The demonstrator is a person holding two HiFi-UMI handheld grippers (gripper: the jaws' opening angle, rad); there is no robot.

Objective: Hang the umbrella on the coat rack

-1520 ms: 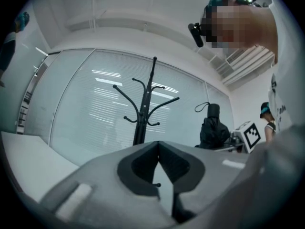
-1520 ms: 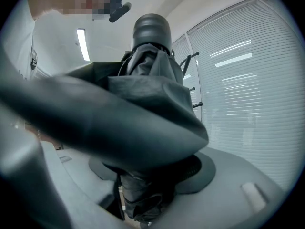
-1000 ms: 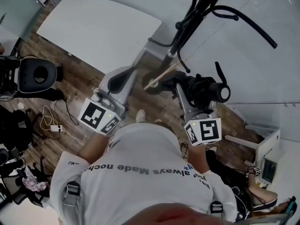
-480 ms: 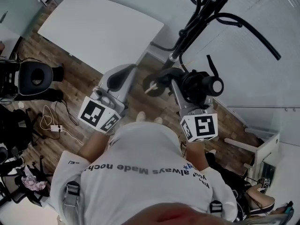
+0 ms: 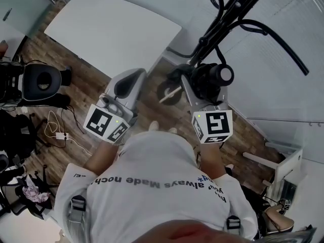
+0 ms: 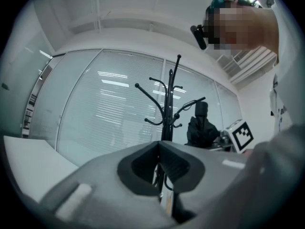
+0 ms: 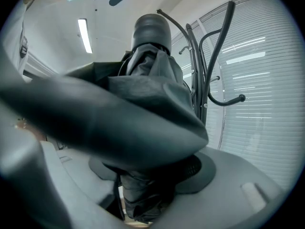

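Note:
A folded black umbrella (image 5: 213, 78) sits crosswise between the jaws of my right gripper (image 5: 196, 83), which is shut on it. The right gripper view is filled by the umbrella (image 7: 152, 80) bundle and its round end cap. The black coat rack (image 5: 228, 14) with curved hooks stands just beyond it, its pole running down to a round base (image 5: 168, 93). The rack (image 7: 202, 70) is close behind the umbrella. My left gripper (image 5: 133, 76) is held to the left of the rack, shut and holding nothing. In its own view my left gripper (image 6: 159, 144) faces the coat rack (image 6: 169, 109) and the umbrella (image 6: 202, 128).
A white table (image 5: 111, 29) lies to the far left. A black office chair (image 5: 40, 80) and loose cables (image 5: 55, 130) are on the wooden floor at the left. Glass walls with blinds (image 5: 273, 70) stand behind the rack. White furniture (image 5: 283, 171) is at the right.
My right gripper has carried the umbrella up and left in the head view, closer to the rack's pole. The left gripper has shifted only a little.

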